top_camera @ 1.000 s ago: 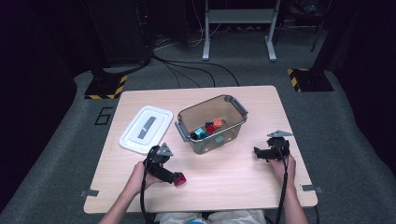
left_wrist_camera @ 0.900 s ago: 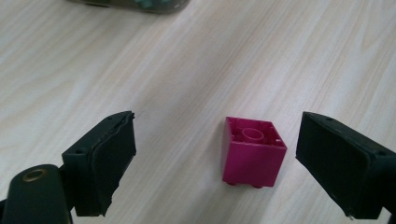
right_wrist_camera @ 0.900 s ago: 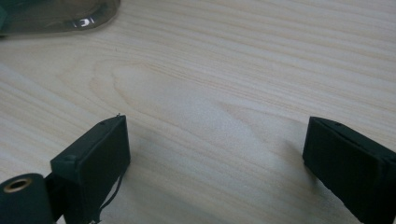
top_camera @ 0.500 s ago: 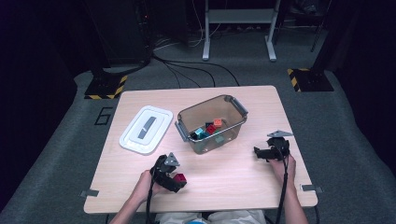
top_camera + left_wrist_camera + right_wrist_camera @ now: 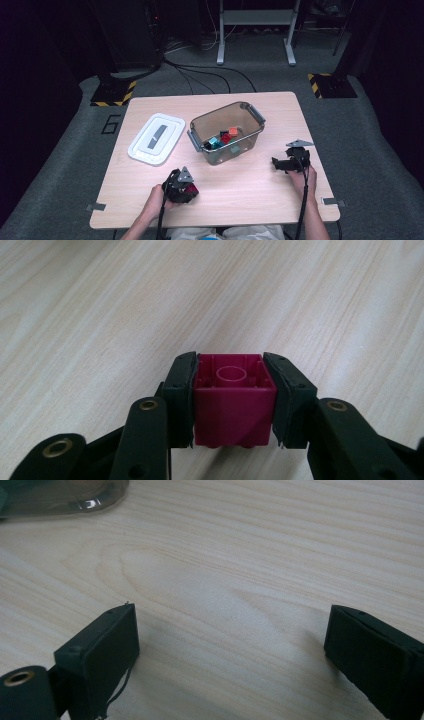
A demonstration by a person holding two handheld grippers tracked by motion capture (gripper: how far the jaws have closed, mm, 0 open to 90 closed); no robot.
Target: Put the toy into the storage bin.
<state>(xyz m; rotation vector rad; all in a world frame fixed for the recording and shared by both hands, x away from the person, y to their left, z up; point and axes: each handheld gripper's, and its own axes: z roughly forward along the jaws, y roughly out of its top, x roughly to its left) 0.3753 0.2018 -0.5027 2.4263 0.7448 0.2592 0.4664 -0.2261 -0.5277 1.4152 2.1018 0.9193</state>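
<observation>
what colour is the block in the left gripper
Magenta block; the left gripper view shows it best.

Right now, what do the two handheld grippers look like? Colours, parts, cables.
Both are black. The left gripper and right gripper each carry a grey three-cornered plate on top and trail a black cable back along the forearm. Up close, the jaws are black linkage arms with brass-coloured pivot holes, ending in flat rectangular black pads. Forearms are bare.

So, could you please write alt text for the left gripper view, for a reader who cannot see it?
The left gripper, whose jaws have just been closing, clamps a magenta toy brick between its two black pads, one pad pressed on each side. The brick's hollow side, with a round tube inside, faces up. Behind it lies the light wooden table.
</observation>
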